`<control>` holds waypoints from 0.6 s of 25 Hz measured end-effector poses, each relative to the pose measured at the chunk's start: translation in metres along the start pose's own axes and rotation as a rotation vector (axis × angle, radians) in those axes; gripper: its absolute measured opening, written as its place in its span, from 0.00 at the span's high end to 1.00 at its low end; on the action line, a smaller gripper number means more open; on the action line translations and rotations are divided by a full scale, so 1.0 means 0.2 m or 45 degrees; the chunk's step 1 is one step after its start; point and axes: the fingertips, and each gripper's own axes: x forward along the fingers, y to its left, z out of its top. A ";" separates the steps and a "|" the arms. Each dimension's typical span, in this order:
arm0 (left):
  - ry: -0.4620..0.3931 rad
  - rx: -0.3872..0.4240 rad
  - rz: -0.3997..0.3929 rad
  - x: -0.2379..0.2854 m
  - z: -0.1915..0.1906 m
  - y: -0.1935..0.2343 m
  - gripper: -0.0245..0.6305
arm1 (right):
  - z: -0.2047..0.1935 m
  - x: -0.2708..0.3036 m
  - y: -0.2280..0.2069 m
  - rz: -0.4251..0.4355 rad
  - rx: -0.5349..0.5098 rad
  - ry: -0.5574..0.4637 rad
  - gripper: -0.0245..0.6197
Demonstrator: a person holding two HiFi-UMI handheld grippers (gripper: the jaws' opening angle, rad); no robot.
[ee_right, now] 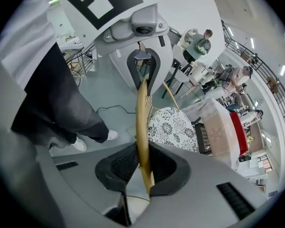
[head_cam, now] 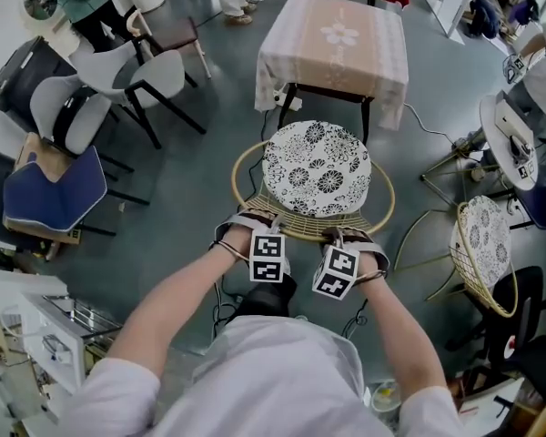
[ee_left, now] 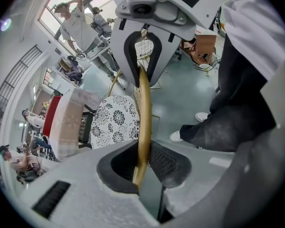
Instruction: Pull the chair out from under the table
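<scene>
The left gripper [head_cam: 240, 228] and right gripper [head_cam: 353, 240] are each clamped on the golden back rail [ee_left: 143, 122] of the chair [head_cam: 316, 167], side by side. The chair stands on the floor [head_cam: 187, 185], just near of the cloth-draped surface [head_cam: 337, 39].

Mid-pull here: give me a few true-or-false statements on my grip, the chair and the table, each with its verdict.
1. The left claw and the right claw are both shut on the chair's gold rim. True.
2. The held chair's cushion is plain blue. False: it has a black-and-white floral pattern.
3. The table beyond the chair has a bare wooden top. False: a pale cloth covers it and hangs down its sides.
4. A second chair with the same kind of floral cushion is off to the person's right. True.
</scene>
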 end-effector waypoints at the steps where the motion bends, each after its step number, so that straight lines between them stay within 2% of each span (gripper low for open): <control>1: 0.002 -0.001 -0.001 -0.01 0.00 -0.02 0.87 | 0.00 -0.01 0.02 0.002 -0.002 -0.001 0.89; 15: 0.001 -0.006 0.003 -0.08 0.04 -0.23 0.87 | 0.02 -0.10 0.23 0.003 -0.011 -0.007 0.89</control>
